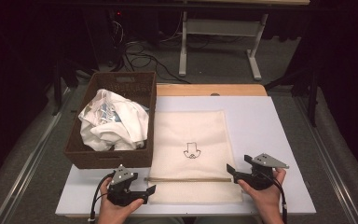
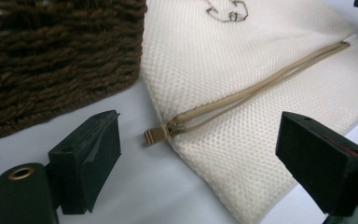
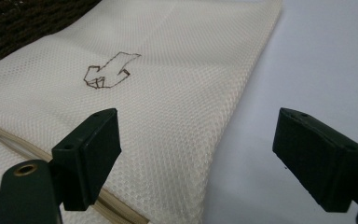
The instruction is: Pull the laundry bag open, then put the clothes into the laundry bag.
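In the lower middle of the high view lay the mesh laundry bag (image 1: 193, 149), flat on the white table (image 1: 279, 140), with its zipper (image 1: 189, 179) running left to right across the frame, from one gripper to the other. The left gripper (image 1: 144, 193) stood at the left end of this line, jaws apart and holding nothing. In the left gripper view the zipper pull (image 2: 156, 135) lay on the table just ahead, between the two open jaws but touching neither, so I judged this hand the nearer one for the pull. The right gripper (image 1: 233, 171) was at the right end, also open and empty, its jaws over the bag edge in the right gripper view. The brown woven basket (image 1: 107, 156) with crumpled white clothes (image 1: 114, 121) stood against the bag's left side, close to the left gripper; it could hinder a move to the left
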`<state>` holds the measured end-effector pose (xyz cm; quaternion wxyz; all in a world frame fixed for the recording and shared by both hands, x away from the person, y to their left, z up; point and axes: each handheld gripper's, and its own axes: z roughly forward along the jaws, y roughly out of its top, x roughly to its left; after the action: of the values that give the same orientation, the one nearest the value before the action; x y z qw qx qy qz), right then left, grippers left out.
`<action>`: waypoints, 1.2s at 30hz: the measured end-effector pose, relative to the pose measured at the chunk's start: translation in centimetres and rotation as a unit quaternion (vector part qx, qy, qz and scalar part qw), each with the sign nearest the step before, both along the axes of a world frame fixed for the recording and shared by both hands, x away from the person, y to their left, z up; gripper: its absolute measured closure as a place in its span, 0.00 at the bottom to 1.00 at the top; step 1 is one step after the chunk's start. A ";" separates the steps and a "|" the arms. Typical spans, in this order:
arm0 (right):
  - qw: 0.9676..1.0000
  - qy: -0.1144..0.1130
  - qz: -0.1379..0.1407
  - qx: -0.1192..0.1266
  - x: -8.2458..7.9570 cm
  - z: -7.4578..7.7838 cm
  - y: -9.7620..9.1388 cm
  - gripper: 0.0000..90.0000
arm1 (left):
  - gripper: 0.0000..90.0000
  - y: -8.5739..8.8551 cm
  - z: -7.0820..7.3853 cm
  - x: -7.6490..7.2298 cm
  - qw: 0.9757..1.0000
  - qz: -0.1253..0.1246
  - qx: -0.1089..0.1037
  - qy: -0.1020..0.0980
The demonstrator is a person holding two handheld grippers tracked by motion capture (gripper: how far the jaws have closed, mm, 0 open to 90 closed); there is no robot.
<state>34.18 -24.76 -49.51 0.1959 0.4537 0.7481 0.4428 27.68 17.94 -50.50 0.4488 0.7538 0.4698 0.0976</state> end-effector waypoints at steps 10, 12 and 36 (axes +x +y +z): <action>0.999 0.017 0.037 0.015 0.1 1.0 -0.1 0.00 | 0.00 0.6 0.3 0.0 1.000 -0.002 -0.028 -0.007; 0.999 0.016 0.044 0.016 0.0 1.1 0.1 0.00 | 0.00 0.7 0.2 0.0 1.000 -0.002 -0.027 -0.003; 0.983 0.039 0.176 -0.043 2.8 1.4 8.5 0.00 | 0.00 1.0 0.2 0.3 1.000 0.003 -0.031 0.000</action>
<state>37.01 -16.27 -48.08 0.1048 0.3233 0.8416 0.4197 27.94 18.95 -50.27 0.4720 0.7381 0.4746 0.0845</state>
